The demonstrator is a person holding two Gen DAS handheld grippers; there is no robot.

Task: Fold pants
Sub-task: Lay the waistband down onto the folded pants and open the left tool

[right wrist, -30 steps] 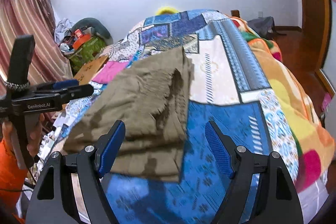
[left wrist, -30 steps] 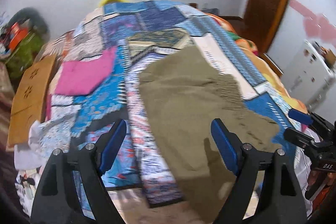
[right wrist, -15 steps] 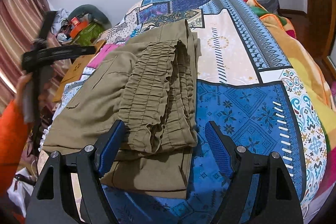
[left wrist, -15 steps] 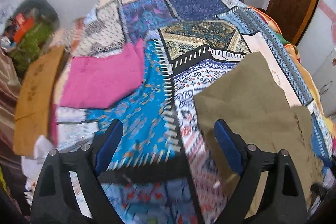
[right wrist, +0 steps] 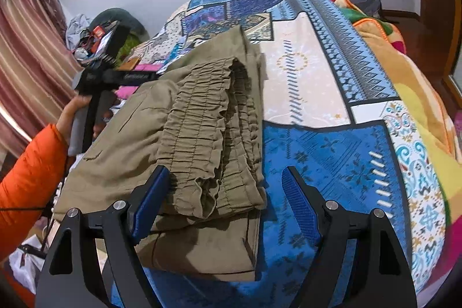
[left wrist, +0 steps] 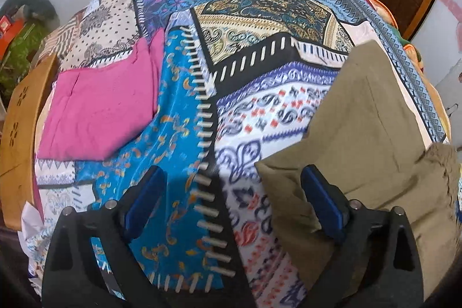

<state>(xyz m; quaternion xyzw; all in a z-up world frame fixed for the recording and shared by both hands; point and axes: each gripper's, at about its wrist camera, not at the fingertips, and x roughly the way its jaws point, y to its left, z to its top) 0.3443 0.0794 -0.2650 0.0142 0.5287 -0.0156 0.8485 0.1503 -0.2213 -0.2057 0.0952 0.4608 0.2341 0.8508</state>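
Olive-brown pants lie folded on the patchwork bedspread, the gathered elastic waistband doubled on top. In the left wrist view the pants fill the right side. My left gripper is open and empty, hovering over the bedspread at the pants' left edge; its right finger overlaps the cloth. It also shows in the right wrist view, held in a hand with an orange sleeve. My right gripper is open and empty, low at the near waistband corner.
A folded pink garment lies on the bedspread's left. A wooden board leans at the bed's left edge. An orange and yellow blanket covers the right side. Clutter and curtains stand by the far left wall.
My left gripper swung left, away from over the pants, toward the pink garment. My right gripper moved closer to the folded pants. Both stayed open.
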